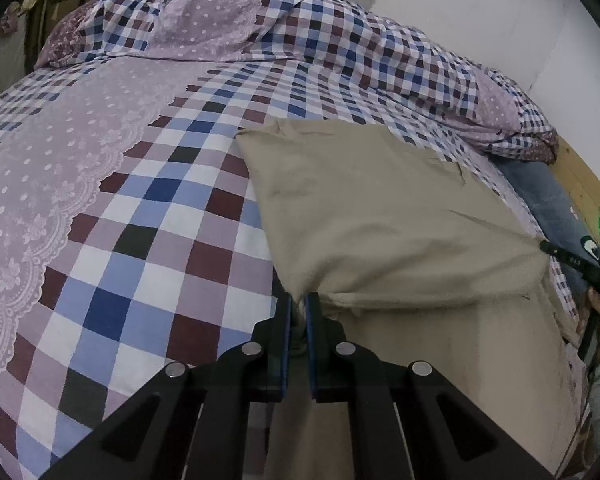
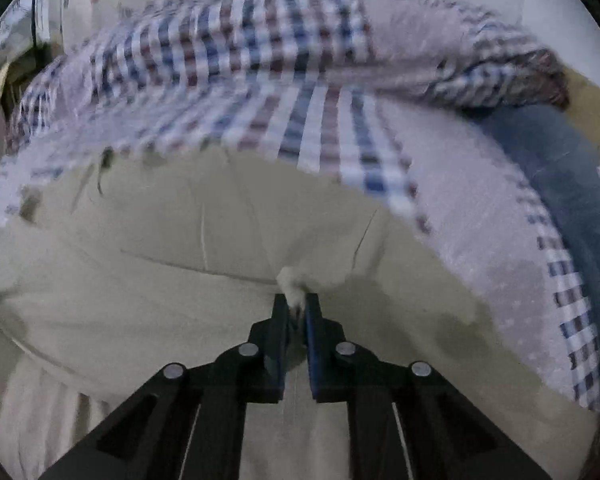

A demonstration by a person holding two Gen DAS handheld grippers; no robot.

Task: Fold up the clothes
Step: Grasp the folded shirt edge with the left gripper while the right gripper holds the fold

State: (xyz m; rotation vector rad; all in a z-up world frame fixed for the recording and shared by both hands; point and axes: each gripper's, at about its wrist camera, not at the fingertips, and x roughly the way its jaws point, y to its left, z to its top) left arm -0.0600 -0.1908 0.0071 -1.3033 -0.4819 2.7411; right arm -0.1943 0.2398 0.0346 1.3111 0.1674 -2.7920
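The beige garment (image 1: pixel 380 208) lies spread on the checked bedcover (image 1: pixel 148 220), near its right side. The left gripper (image 1: pixel 299 304) is pinched tight on one corner; the right gripper (image 2: pixel 298 306) is clamped on a small bunch of the cloth. That thin bite looks likely to slip if the hands pull apart

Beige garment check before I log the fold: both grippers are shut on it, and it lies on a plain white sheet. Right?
Not quite. The left gripper and right gripper do pinch the beige garment, but the left wrist view shows a checked bedspread, not plain white.
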